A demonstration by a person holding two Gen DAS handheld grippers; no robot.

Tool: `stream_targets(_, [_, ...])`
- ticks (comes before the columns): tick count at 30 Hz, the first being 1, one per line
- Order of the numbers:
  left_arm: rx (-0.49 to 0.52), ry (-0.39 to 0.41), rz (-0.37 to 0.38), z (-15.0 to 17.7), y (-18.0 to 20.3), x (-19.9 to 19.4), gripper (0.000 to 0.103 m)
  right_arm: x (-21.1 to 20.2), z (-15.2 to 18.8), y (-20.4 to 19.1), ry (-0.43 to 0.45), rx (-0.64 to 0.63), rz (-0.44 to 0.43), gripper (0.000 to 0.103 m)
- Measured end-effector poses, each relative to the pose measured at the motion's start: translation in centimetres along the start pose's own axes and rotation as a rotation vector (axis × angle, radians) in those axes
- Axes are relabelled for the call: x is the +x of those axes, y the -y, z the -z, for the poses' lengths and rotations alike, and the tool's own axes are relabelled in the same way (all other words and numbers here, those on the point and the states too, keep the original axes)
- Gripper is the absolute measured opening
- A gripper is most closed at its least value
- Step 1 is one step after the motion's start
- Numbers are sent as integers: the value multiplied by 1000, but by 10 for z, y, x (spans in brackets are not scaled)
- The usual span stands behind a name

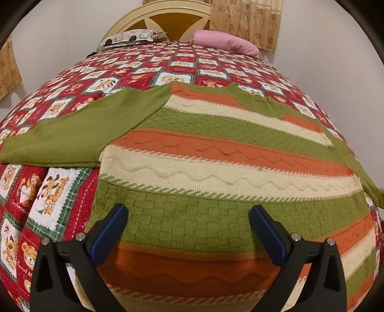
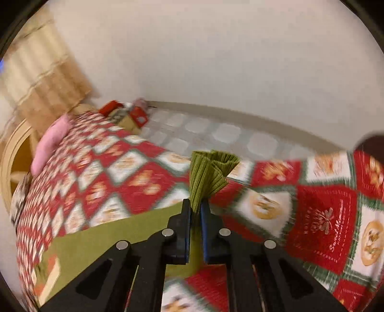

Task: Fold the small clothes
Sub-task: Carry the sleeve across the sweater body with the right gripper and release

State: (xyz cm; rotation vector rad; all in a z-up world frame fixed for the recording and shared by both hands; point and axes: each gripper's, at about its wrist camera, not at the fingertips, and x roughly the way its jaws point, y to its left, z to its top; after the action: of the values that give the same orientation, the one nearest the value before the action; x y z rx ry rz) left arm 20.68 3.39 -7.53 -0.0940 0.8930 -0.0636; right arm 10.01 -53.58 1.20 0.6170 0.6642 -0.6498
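Note:
A small knit sweater (image 1: 216,153) with green, orange and cream stripes lies flat on the bed, its left green sleeve (image 1: 79,134) spread out to the left. My left gripper (image 1: 188,213) is open and empty, hovering just above the sweater's lower body. In the right wrist view my right gripper (image 2: 196,206) is shut on the ribbed cuff (image 2: 208,172) of the other green sleeve (image 2: 100,240) and holds it lifted above the quilt. This view is motion-blurred.
A red, white and green patchwork quilt (image 1: 100,79) covers the bed. A patterned pillow (image 1: 129,38) and a pink pillow (image 1: 225,44) lie by the headboard (image 1: 168,21). The tiled floor (image 2: 216,134) and a wall lie beyond the bed's right edge.

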Motion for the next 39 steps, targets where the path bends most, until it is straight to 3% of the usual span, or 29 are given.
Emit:
stream_targets(7, [-75,54,93,1,-15,-13,103,-53,35,-139,19,-200,-203,7])
stream_targets(12, [-160,88,172,3,-37,-28,103,-71,100,-251,-7,-396,-354,7])
stream_targets(16, [-125,100,4,4,-53,-42,103,-72,162,-318,-69,-513,-445,7])
stream_targets(21, [-204,150,-80,10,-102,-52,103,-60,242,-384,-185,-603,-521,7])
stream_targets(23, [-252,157,-105,14,-116,-48,103,-56,272,-404,-211,-631,-536,7])
stream_targets(26, [-354,92,-33,18,-136,-31,103,-52,315,-429,-258,-674,-554,7])
stream_targets(30, [-350,109,-25,16,-134,-29,103,-41,352,-447,-327,-724,-573,7])
stream_targets(32, [-337,93,-26,15,-131,-25,103,-36,363,-450,-377,-740,-607,15])
stream_targets(33, [-335,93,-25,15,-131,-25,103,-35,364,-450,-391,-740,-632,22])
stream_targets(34, [-336,94,-21,16,-132,-25,103,-35,364,-449,-423,-731,-696,43])
stream_targets(35, [-337,93,-18,17,-132,-27,103,-36,361,-447,-471,-705,-772,52])
stream_targets(37, [-338,92,-16,18,-133,-29,103,-40,348,-438,-526,-639,-880,51])
stream_targets(39, [-335,90,-19,19,-134,-29,103,-52,330,-422,-419,-647,-855,42])
